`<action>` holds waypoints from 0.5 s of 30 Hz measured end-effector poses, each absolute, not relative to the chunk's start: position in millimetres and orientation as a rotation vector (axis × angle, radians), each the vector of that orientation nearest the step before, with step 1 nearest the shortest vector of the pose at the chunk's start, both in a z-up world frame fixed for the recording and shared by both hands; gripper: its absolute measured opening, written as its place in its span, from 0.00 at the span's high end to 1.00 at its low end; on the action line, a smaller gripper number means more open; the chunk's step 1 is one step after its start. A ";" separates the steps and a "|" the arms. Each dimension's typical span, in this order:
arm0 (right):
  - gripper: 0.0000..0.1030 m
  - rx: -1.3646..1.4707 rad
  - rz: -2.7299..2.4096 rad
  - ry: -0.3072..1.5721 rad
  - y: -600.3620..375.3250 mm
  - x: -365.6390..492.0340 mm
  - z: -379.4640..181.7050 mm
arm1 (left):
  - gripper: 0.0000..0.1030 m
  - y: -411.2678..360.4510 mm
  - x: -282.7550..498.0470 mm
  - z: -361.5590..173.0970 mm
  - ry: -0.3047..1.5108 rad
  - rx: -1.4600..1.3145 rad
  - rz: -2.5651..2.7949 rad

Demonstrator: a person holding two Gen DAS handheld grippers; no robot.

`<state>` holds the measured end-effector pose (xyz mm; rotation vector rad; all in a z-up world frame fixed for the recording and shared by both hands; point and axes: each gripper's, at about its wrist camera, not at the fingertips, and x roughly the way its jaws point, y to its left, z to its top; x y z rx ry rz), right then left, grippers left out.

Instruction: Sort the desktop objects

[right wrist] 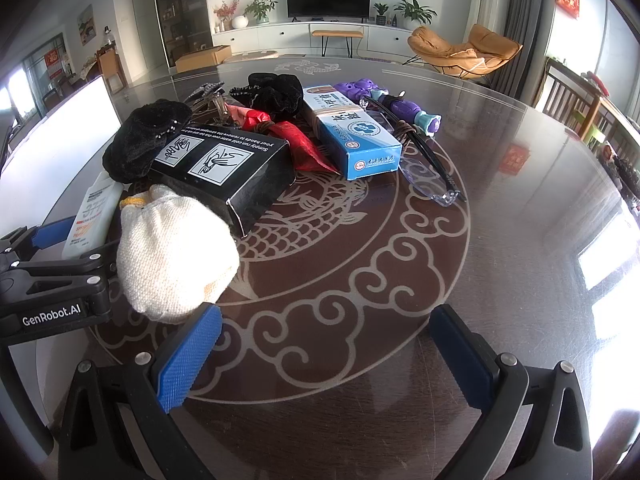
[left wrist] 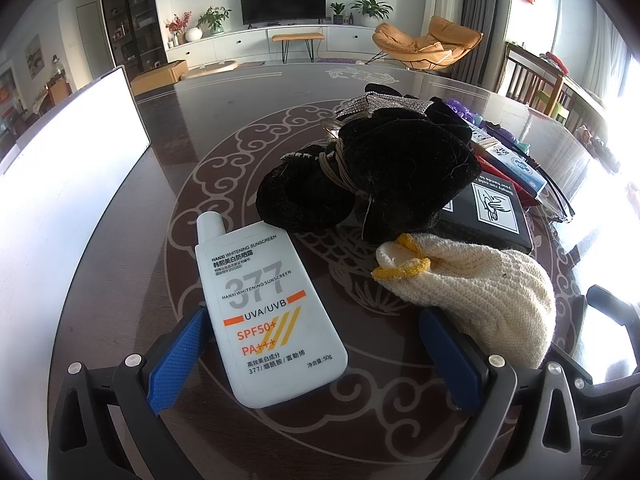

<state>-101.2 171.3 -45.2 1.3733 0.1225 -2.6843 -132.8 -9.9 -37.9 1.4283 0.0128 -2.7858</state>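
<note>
— What does the left wrist camera show?

— The left gripper (left wrist: 316,350) hangs low over the dark patterned table (left wrist: 240,120) with its blue fingers (left wrist: 178,364) spread wide. The white sunscreen bottle (left wrist: 264,312) lies flat between them, its side touching the left finger, cap pointing away. A cream knitted glove (left wrist: 476,284) lies just beside the right finger. Behind them sit black velvet scrunchies (left wrist: 380,176) and a black box (left wrist: 488,212). A white board (left wrist: 60,200) stands at the left.

— And the right wrist camera?

— The right gripper (right wrist: 324,354) is spread apart too, with only bare tabletop between its fingers. The glove rests just off its left fingertip, against the black box. Farther back are a red cloth (right wrist: 304,144), a blue medicine box (right wrist: 352,136), clear glasses (right wrist: 428,172) and a purple toy (right wrist: 384,100). The left gripper shows at the left edge, astride the sunscreen.
</note>
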 end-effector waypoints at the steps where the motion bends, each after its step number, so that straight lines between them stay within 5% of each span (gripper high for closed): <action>1: 0.00 1.373 -2.684 0.122 171.5 -101.3 -45.2 | 0.00 -11.1 -130.2 -38.2 0.013 1.428 -2.786; 15: 0.00 1.373 -2.684 0.122 171.2 -101.1 -45.1 | 0.00 -10.4 -131.7 -38.2 0.014 1.428 -2.785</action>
